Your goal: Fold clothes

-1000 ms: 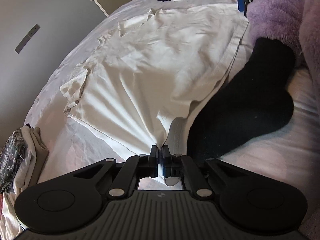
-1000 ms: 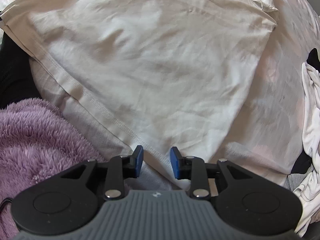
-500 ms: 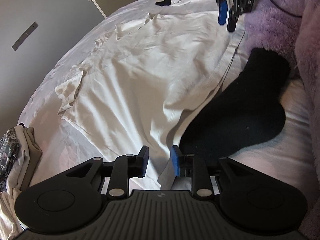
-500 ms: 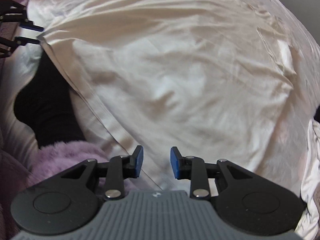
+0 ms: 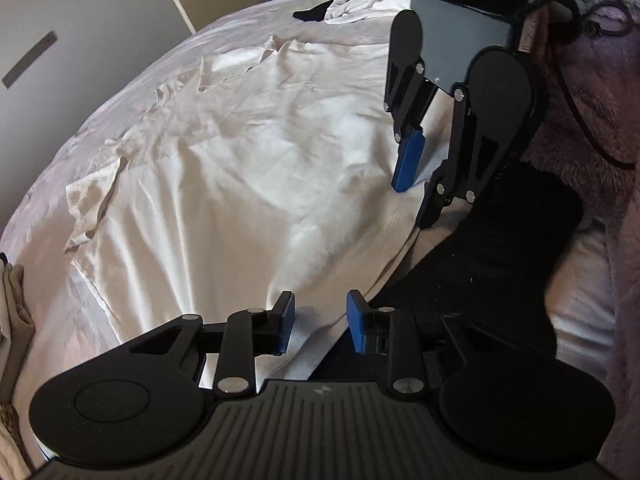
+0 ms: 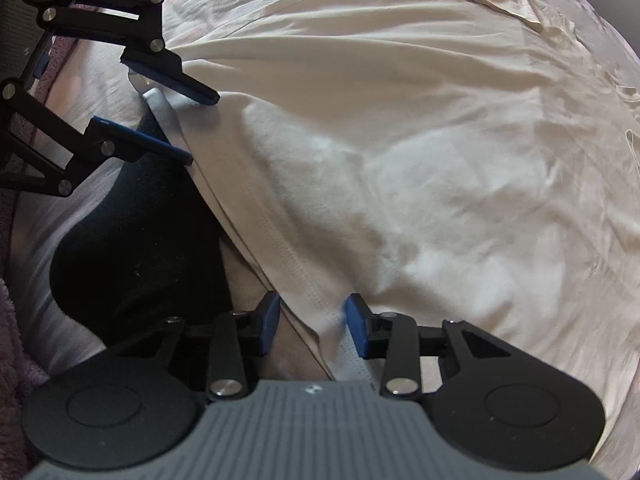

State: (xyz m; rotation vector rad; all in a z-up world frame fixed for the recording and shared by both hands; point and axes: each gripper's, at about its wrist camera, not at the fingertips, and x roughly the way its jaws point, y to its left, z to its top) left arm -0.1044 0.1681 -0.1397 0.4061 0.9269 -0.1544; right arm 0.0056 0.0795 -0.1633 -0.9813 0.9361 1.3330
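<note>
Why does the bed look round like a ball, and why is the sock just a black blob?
Left wrist view: the fisheye lens bends the bed into a curve; light falls brightest on the white shirt, so the black sock loses its detail. Right wrist view: same bending, softer light, the sock again a dark shape, and the shirt's hem looks slightly soft.

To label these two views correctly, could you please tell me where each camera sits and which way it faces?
Left wrist: on the left gripper, jaws closing on nothing, looking down across the cream cotton T-shirt; the right gripper shows.
Right wrist: on the right gripper, facing its hem; the left gripper shows.
Shared: T-shirt, black sock, each other's gripper.
</note>
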